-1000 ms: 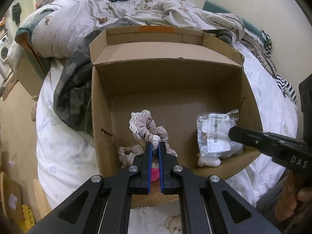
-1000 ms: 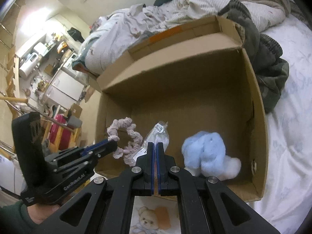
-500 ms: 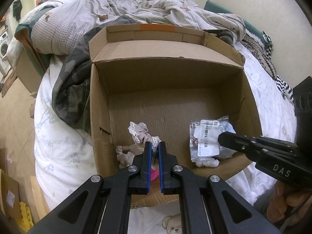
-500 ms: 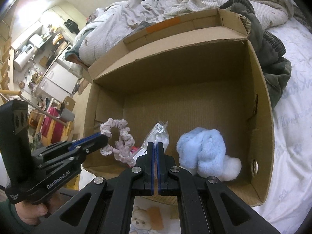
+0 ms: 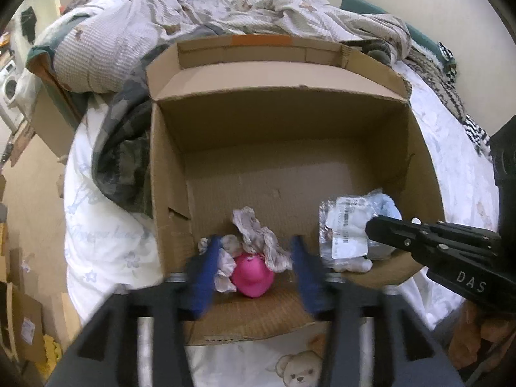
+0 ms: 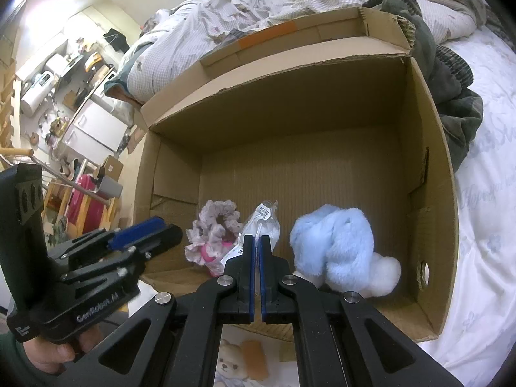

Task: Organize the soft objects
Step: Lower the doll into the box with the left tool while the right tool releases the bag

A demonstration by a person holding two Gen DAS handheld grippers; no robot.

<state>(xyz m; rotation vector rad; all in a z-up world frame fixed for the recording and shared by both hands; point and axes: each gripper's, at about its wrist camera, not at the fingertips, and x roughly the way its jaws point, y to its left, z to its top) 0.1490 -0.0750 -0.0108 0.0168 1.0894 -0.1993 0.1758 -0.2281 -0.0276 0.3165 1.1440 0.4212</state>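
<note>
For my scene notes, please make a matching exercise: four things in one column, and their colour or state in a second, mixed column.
Things:
1. left gripper
2. right gripper
3. plush toy
4. cardboard box

Colour or state:
A. light blue, fluffy
B. open, blue fingers spread wide
C. shut
D. brown, flaps open, standing on the bed

Pairs: 1-B, 2-C, 3-A, 4-D
</note>
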